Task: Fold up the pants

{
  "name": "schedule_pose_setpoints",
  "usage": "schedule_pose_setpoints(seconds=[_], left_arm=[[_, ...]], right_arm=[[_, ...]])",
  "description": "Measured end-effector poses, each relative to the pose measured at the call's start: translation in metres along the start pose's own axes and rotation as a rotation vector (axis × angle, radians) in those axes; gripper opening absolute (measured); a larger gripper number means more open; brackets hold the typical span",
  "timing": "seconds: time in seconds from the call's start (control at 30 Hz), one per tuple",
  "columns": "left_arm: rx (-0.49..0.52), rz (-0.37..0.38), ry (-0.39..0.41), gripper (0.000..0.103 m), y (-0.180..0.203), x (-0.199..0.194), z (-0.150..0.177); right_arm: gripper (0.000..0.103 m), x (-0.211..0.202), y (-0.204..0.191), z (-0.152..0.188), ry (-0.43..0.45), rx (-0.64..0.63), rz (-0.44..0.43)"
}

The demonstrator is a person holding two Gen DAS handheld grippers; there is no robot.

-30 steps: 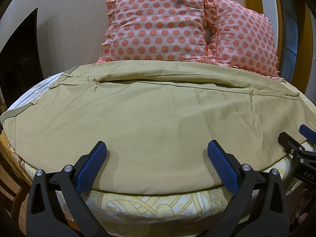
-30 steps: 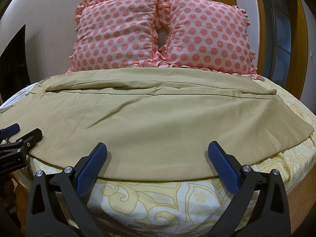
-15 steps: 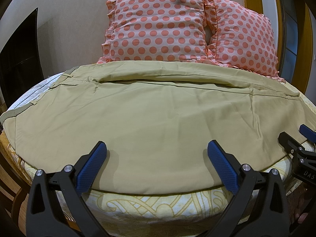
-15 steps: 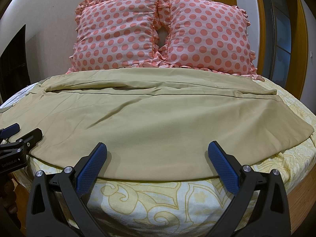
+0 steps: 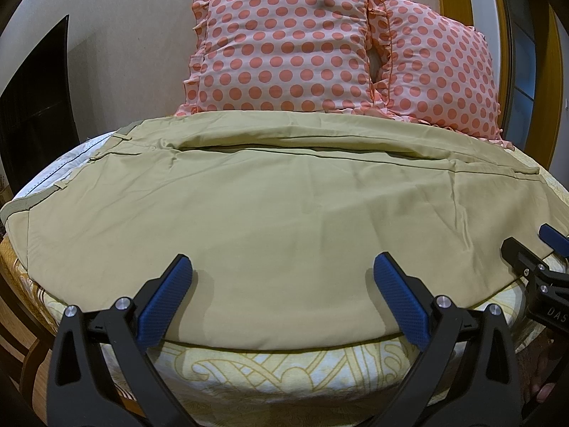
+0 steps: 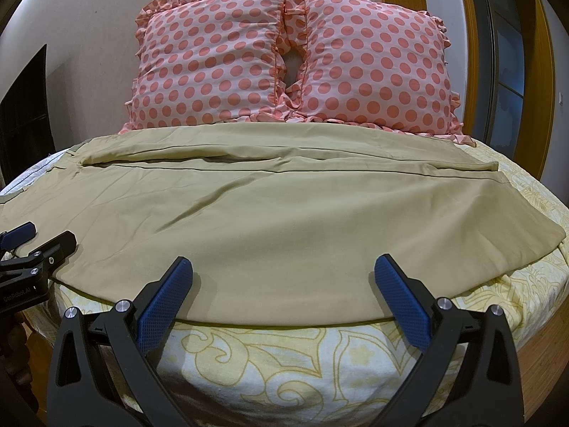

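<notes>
Khaki pants (image 5: pixel 277 220) lie spread sideways across the bed, waistband at the left, leg cuffs at the right; they also show in the right wrist view (image 6: pixel 284 220). One leg lies over the other, with a seam line across the far side. My left gripper (image 5: pixel 281 295) is open and empty, just above the near edge of the pants. My right gripper (image 6: pixel 281 295) is open and empty over the near edge further right. Each gripper shows at the side of the other's view: the right one (image 5: pixel 533 267), the left one (image 6: pixel 32 249).
Two pink polka-dot pillows (image 6: pixel 284 60) lean against the wall behind the pants. The bed has a yellow patterned sheet (image 6: pixel 284 363). A dark panel (image 5: pixel 35 106) stands at the left, a wooden door frame (image 6: pixel 476 53) at the right.
</notes>
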State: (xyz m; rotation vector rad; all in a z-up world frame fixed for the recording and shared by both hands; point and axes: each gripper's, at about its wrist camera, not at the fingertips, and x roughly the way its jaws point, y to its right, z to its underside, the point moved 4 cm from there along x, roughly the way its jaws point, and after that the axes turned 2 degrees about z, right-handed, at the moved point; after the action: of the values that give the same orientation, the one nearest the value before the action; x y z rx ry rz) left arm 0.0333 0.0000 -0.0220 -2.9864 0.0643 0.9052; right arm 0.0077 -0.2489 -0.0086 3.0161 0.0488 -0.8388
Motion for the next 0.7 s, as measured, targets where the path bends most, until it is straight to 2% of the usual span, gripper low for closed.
schedule_pose_setpoints(seconds=[0.53,0.7], left_arm=[[0.0,0.0,0.003,0.101,0.0001,-0.0006,0.0001],[0.003,0.001,0.0,0.101,0.0,-0.0002,0.0]], right_arm=[[0.102,0.0012,0.0014,0.0007,0.004,0.0,0.0],[0.102,-0.0015,0.0019,0.0024,0.03,-0.003,-0.006]])
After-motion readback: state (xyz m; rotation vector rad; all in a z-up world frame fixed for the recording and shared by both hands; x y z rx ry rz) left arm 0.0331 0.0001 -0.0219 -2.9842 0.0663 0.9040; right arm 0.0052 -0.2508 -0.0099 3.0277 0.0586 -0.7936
